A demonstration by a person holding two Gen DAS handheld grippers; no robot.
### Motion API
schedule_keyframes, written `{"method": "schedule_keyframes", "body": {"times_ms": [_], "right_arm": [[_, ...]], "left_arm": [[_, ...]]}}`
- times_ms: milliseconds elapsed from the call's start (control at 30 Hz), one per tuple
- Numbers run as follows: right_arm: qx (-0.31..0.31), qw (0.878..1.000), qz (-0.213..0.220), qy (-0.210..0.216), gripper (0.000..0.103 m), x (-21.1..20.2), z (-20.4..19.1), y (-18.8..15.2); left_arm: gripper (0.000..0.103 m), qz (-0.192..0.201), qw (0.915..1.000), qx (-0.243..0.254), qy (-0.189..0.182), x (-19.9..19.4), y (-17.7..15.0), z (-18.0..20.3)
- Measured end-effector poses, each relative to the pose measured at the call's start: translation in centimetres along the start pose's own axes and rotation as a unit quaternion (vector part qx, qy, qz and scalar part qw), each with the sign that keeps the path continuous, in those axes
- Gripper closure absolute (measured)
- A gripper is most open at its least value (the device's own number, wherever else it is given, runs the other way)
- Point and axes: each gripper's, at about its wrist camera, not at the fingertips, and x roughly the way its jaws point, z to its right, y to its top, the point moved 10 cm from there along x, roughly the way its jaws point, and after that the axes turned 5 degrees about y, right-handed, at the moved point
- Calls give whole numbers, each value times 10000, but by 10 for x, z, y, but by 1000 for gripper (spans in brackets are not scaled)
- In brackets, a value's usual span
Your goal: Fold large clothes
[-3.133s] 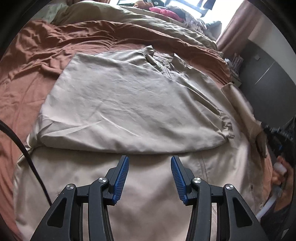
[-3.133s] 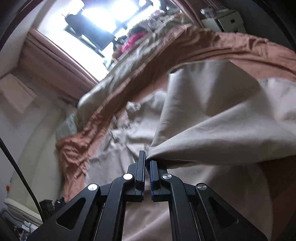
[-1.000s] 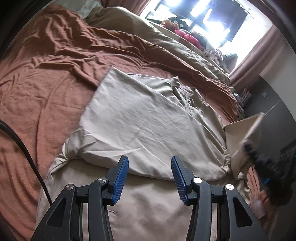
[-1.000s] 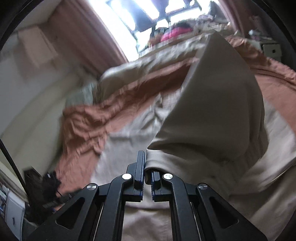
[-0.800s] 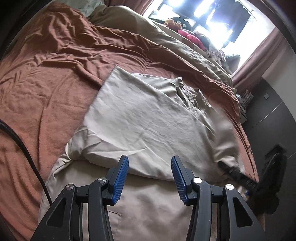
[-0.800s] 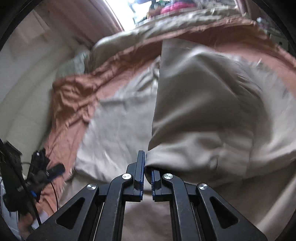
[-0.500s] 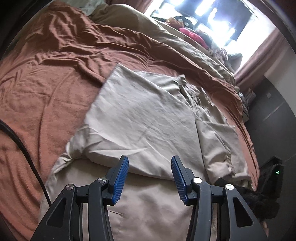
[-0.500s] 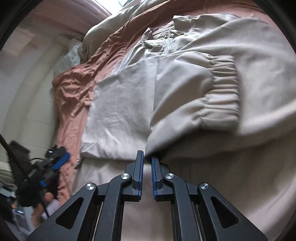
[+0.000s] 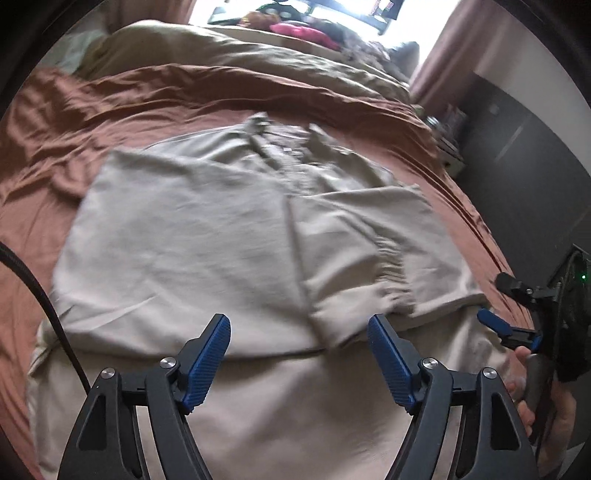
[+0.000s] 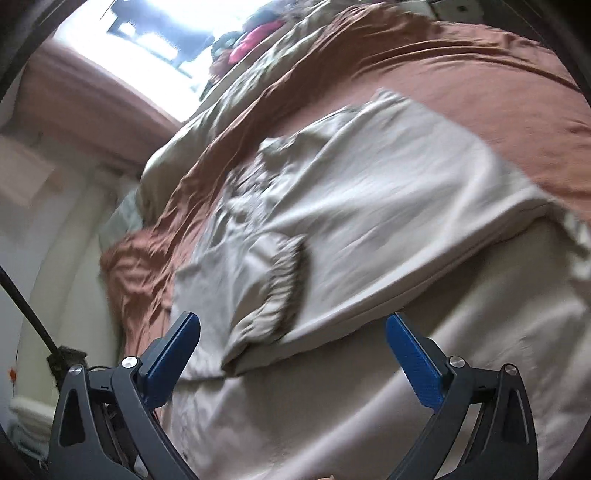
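Note:
A large beige jacket (image 9: 207,251) lies flat on the rust-brown bedspread (image 9: 55,122), collar at the far end. Both sleeves are folded across its body; the right sleeve's elastic cuff (image 9: 391,273) rests near the lower middle. My left gripper (image 9: 299,354) is open and empty above the jacket's near part. In the right wrist view the jacket (image 10: 369,206) and cuff (image 10: 284,288) show blurred. My right gripper (image 10: 291,350) is wide open and empty just above the cloth; it also shows in the left wrist view (image 9: 517,325) at the right edge.
A beige duvet (image 9: 258,59) is bunched along the bed's far side, with pink clothing (image 9: 299,31) under a bright window. A dark cabinet (image 9: 524,155) stands to the right of the bed. A black cable (image 9: 37,295) hangs at left.
My right gripper carried the right sleeve over the jacket's body, laid it down, then opened and let go. It has drawn back towards the near right. My left gripper stayed open.

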Motion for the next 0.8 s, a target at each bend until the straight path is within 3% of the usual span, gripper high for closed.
{"method": "schedule_keyframes", "body": {"times_ms": [167, 300, 433, 567, 667, 800], "right_arm": [[351, 9984, 399, -217, 2, -18, 16, 12], [730, 9957, 543, -147, 2, -18, 23, -9], [1071, 9930, 467, -179, 2, -12, 40, -25], [1445, 9882, 501, -35, 2, -17, 64, -18], [1611, 9847, 651, -128, 4, -26, 95, -10], [1702, 9823, 770, -104, 7, -33, 105, -10]], "left_arm": [[25, -103, 9987, 501, 25, 21, 18, 57], [25, -412, 9949, 915, 143, 51, 17, 90], [25, -702, 9907, 1129, 296, 82, 10, 107], [25, -1038, 9850, 1266, 544, 116, 1, 110], [25, -1043, 9810, 1353, 917, 131, -1, 101], [50, -1051, 9808, 1365, 917, 138, -3, 94]]}}
